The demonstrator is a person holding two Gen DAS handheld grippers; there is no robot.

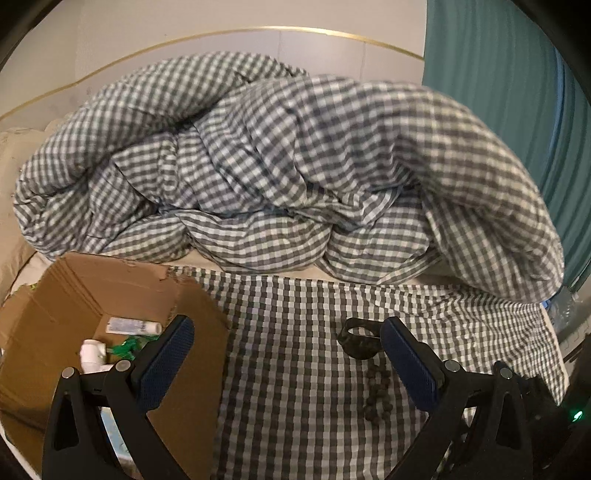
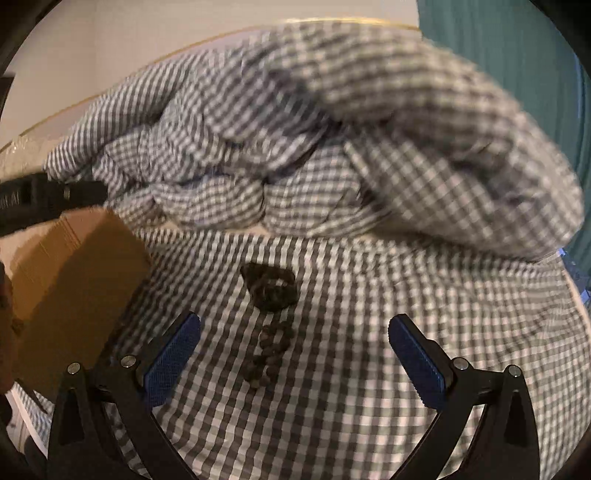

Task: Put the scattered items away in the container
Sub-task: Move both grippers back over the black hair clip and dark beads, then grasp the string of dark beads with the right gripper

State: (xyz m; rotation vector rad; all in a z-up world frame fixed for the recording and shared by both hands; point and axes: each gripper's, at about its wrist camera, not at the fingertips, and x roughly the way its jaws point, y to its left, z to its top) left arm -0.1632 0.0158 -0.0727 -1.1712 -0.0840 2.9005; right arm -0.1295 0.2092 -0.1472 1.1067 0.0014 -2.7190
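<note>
An open cardboard box [image 1: 66, 295] sits on the checked bed sheet at the left; it also shows in the right wrist view [image 2: 74, 266]. Inside lie a white tube [image 1: 133, 326], a white bottle [image 1: 92, 354] and a green wrapper [image 1: 127, 347]. A dark band-like item [image 1: 358, 341] and a string of dark beads [image 1: 376, 387] lie on the sheet to the right of the box; both show in the right wrist view, the band [image 2: 271, 286] and the beads [image 2: 269, 350]. My left gripper [image 1: 290, 343] is open and empty, over the box's right wall. My right gripper [image 2: 295, 341] is open and empty, above the beads.
A bunched gingham duvet [image 1: 277, 166] fills the back of the bed. A teal curtain [image 1: 517, 92] hangs at the right. A curved headboard with a gold trim [image 1: 221, 35] stands behind. The left gripper's body [image 2: 44, 201] enters the right wrist view at the left.
</note>
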